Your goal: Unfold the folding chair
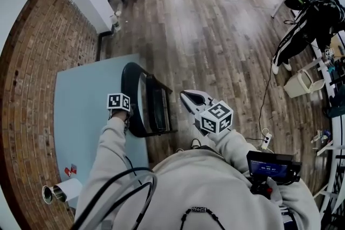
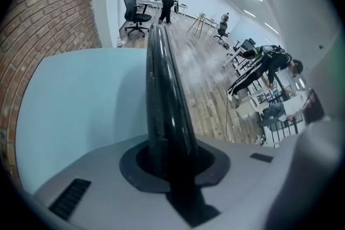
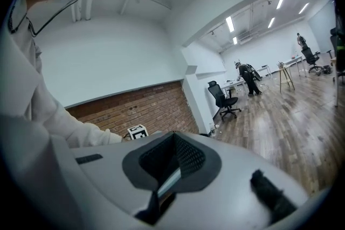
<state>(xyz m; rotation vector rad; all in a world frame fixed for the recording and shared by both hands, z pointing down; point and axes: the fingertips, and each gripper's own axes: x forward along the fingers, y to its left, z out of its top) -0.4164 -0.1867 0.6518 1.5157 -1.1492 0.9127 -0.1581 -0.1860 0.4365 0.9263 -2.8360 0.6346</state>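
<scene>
The folding chair (image 1: 150, 105) stands folded at the right edge of the blue mat (image 1: 81, 110). The left hand-held gripper (image 2: 170, 161) is clamped on its black top rail, probably to steady it. The right hand-held gripper (image 1: 190, 98), fully closed and empty, hangs near the seat.

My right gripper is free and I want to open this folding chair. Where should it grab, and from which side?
Probably the folded-up seat's exposed edge, from the wood-floor side: it faces the shut right gripper, while the left gripper holds the back's tube.
</scene>
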